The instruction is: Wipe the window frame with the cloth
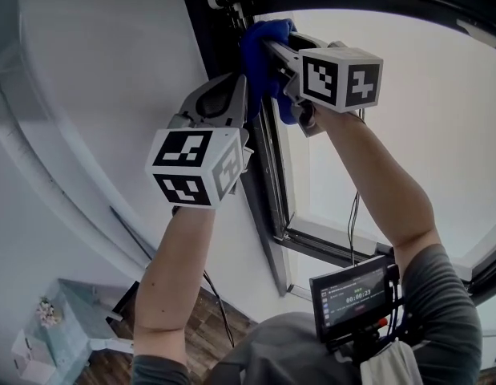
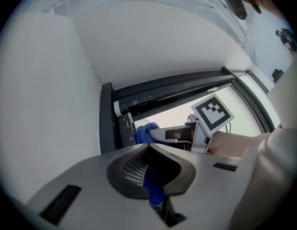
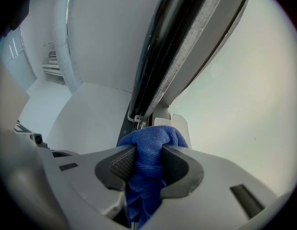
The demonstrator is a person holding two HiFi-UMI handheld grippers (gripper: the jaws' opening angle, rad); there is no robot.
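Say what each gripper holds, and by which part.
Both hold the cloth: the right gripper pinches a bunched wad, the left gripper a thin strip of it.

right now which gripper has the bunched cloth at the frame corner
The right gripper: it pinches the bunched cloth at the window frame top corner. The left gripper sits lower, holding only a thin tail.

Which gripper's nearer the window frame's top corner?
Right. The right gripper holds the bunched cloth at the window frame top corner. The left gripper sits lower, beside the upright, pinching the cloth's tail.
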